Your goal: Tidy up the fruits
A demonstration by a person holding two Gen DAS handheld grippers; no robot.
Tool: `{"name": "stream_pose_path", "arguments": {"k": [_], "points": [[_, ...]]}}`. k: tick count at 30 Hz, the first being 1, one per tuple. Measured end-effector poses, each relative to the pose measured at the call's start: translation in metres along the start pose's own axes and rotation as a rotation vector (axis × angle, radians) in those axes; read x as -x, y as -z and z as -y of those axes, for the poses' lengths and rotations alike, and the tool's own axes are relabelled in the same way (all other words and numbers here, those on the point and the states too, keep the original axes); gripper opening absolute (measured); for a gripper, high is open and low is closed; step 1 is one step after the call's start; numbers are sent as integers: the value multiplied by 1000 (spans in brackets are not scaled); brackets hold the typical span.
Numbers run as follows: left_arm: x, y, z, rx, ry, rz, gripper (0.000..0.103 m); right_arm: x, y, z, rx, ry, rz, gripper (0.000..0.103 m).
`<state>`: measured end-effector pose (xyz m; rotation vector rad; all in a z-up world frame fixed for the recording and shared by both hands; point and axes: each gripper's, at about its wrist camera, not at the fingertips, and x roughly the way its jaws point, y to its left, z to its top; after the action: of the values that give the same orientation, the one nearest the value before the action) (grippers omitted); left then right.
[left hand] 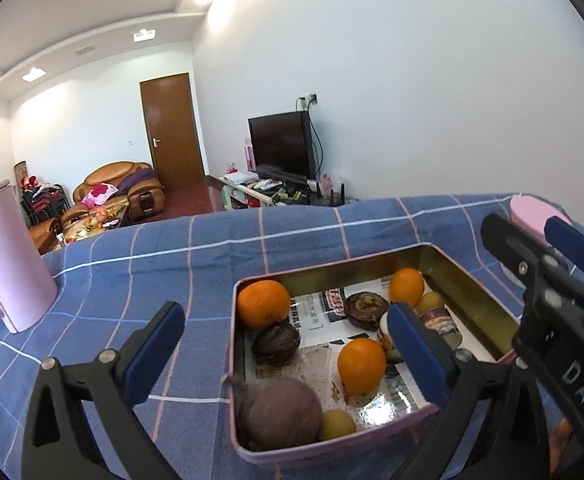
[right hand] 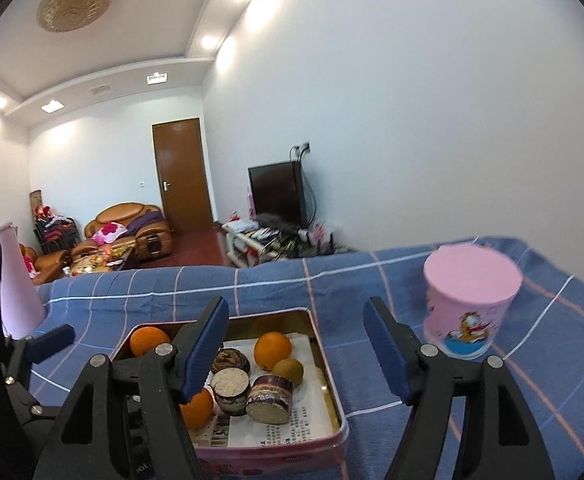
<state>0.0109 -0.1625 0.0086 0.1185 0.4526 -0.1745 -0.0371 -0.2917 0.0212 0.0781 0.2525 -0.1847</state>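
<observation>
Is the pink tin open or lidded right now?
Open: the pink tin has no lid on, and the oranges inside show from above.

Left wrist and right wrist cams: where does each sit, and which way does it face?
Left wrist: on the left gripper, above the tin, facing room; its open fingers and the right gripper show.
Right wrist: on the right gripper, right of the tin, near the pink cup; its open fingers and the left gripper show.
Shared: tin, oranges, checked cloth, pink jug, TV, door.
</observation>
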Motion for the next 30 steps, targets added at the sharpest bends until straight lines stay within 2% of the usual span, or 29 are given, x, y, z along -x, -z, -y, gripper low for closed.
{"name": "stream_pose_path", "arguments": {"k": [6, 17, 30], "points": [[12, 5, -6, 23, 7, 22, 103, 20, 4, -7, 32, -2, 24, 72], [34, 17, -17, 58, 1, 64, 103, 44, 7, -4, 11, 4, 67, 72], [36, 19, -20, 70, -5, 71, 103, 46, 9, -6, 11, 10, 65, 72]]}}
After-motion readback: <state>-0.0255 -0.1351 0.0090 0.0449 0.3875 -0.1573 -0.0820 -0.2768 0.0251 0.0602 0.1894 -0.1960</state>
